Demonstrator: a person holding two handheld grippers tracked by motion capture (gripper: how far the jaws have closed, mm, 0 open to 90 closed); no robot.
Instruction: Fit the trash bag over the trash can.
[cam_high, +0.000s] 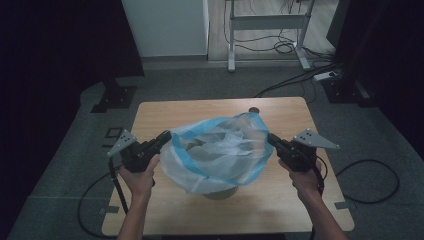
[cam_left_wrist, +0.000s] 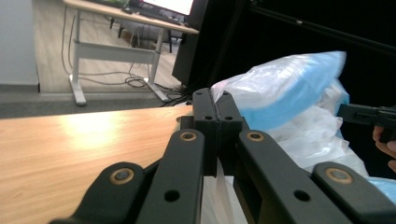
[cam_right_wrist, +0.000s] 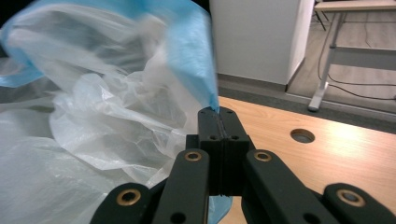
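Observation:
A translucent plastic bag (cam_high: 215, 150) with a blue rim is held spread over the middle of the wooden table (cam_high: 280, 205). Beneath it the base of a round container (cam_high: 220, 194) shows. My left gripper (cam_high: 167, 135) is shut on the bag's rim at its left side. My right gripper (cam_high: 270, 136) is shut on the rim at its right side. In the left gripper view the shut jaws of the left gripper (cam_left_wrist: 215, 95) pinch film, with the bag (cam_left_wrist: 289, 79) billowing beyond and the right gripper (cam_left_wrist: 369, 114) farther off. In the right gripper view the right gripper (cam_right_wrist: 218, 112) clamps the blue edge of the bag (cam_right_wrist: 116, 116).
A round hole (cam_high: 254, 110) sits near the table's far edge, also visible as the hole (cam_right_wrist: 302, 135) to the right of my right jaws. Behind the table stand a white cabinet (cam_high: 165, 25) and a desk frame (cam_high: 265, 30). Cables and a power strip (cam_high: 325, 76) lie on the floor.

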